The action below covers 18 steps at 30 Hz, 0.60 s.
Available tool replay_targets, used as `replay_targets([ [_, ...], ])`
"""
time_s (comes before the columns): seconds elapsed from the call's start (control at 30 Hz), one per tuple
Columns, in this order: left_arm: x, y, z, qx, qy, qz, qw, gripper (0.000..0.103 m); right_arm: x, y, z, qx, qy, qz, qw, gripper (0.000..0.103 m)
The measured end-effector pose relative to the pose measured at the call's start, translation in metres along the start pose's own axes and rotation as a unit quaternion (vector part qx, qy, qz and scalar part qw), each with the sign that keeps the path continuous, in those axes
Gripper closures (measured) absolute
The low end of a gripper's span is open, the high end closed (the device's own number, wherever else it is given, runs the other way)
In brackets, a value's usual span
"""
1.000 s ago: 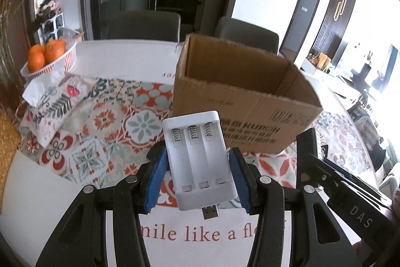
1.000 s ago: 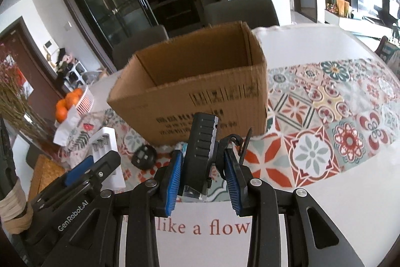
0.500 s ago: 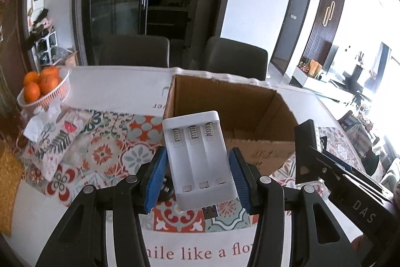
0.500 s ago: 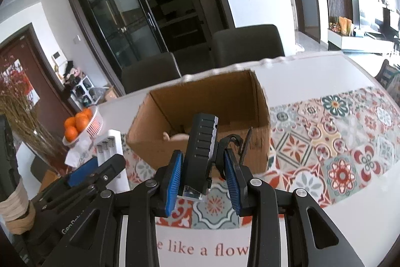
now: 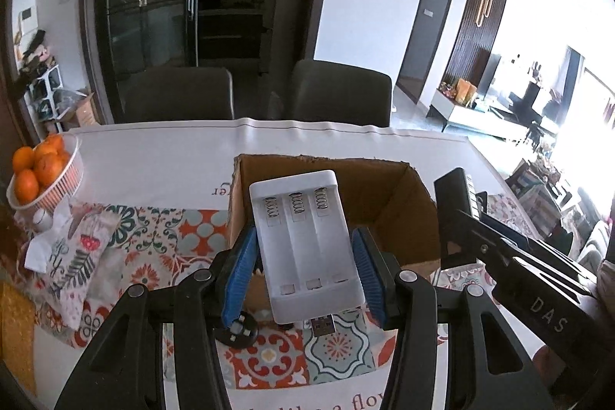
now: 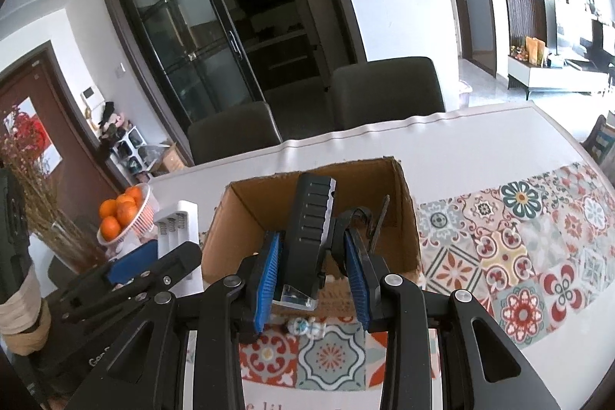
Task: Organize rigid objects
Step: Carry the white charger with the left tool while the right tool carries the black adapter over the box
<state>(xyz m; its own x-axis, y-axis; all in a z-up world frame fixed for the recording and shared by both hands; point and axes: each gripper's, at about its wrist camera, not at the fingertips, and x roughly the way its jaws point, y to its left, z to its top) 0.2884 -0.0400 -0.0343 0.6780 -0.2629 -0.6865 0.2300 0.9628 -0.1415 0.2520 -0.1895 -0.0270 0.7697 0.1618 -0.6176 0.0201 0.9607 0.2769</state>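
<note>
The left gripper (image 5: 305,266) grips a white charger (image 5: 305,241), the right gripper (image 6: 312,266) a black torch (image 6: 309,237), both before the open box (image 6: 407,214); a small round disc (image 5: 236,329) lies below

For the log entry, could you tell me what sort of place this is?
Most likely a home dining room: a dining table with a patterned cloth, upholstered chairs behind it, a bowl of oranges, and a living area beyond.

Both wrist views look forward-down, close above table; share cardboard box (image 5: 403,206) (image 6: 403,218), orange basket (image 5: 46,175) (image 6: 130,218).
</note>
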Motion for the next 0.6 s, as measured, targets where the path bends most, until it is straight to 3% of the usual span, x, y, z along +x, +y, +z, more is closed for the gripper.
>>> replay_targets([
  [0.6,0.053,0.004,0.04,0.03,0.07,-0.001,0.9971,0.053,0.05,0.003,0.037,-0.031,0.058,-0.012,0.998,0.068],
])
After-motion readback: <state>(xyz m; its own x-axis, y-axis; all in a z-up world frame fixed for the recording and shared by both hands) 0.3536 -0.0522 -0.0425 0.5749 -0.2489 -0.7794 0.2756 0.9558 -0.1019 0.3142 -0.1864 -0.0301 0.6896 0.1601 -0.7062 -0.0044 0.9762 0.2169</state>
